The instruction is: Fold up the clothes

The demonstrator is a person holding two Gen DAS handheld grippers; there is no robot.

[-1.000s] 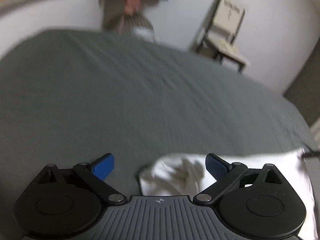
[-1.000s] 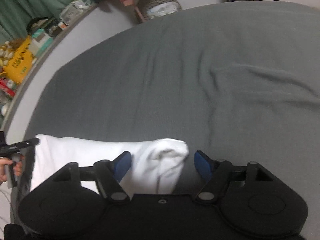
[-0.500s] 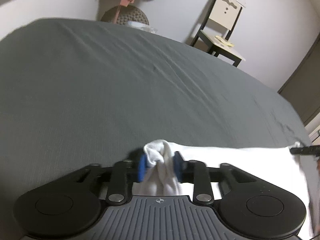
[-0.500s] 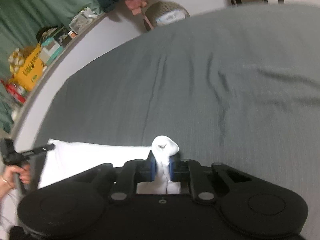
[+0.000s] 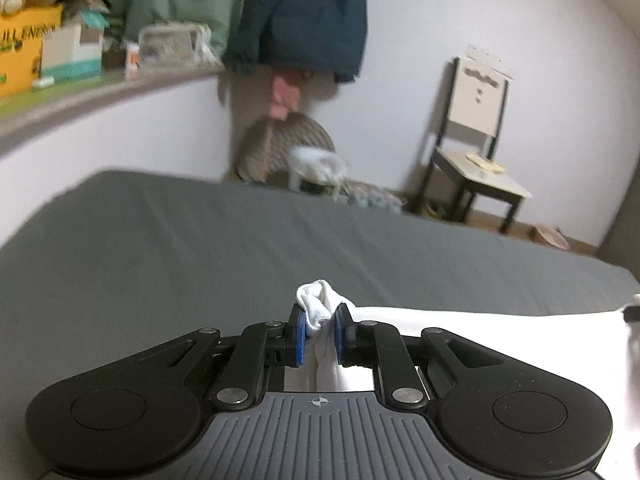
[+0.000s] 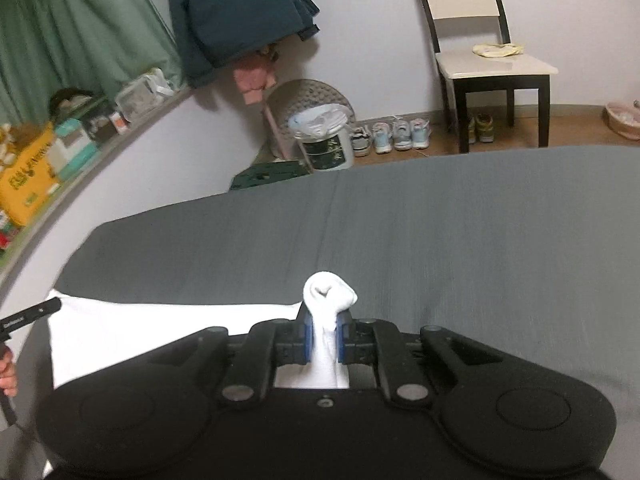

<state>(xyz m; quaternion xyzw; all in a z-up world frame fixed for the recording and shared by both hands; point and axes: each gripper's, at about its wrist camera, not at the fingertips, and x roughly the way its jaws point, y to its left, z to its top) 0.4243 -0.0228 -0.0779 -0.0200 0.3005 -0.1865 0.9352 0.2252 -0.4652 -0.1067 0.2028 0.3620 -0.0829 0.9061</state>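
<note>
**Both grippers pinch one edge of the white cloth**

The left gripper [image 5: 319, 334] has its blue pads [image 5: 299, 338] closed narrow on a bunched corner of the white cloth [image 5: 460, 330]; the jaws have just been closing, and the fabric is squeezed between them, with a small knob poking out past the fingertips. From there the cloth runs off to the gripper's right as a flat, taut-looking band over the grey bed [image 5: 200, 248], which lies ahead of and below the gripper. Taking the corner and not the middle, I judge, lets the whole edge be carried over in one sweep for a fold. The gripper tips forward and down, though shallowly enough that the far wall and the chair [image 5: 476, 128] show above the bed.

The right gripper [image 6: 324, 338] is likewise clamped narrow on the other corner, its jaws also just closed, a rounded tuft of cloth standing up between the fingertips. The cloth [image 6: 160, 334] stretches to this gripper's left, and at its far end a dark bar of the left gripper and part of the hand [image 6: 7, 374] that holds it can be seen. Two matched corner grips keep the edge straight, so it should not sag in the middle. This gripper looks tilted down more steeply, looking onto the bed, with a bucket [image 6: 326, 142] and shoes [image 6: 394, 134] on the floor beyond it.
</note>
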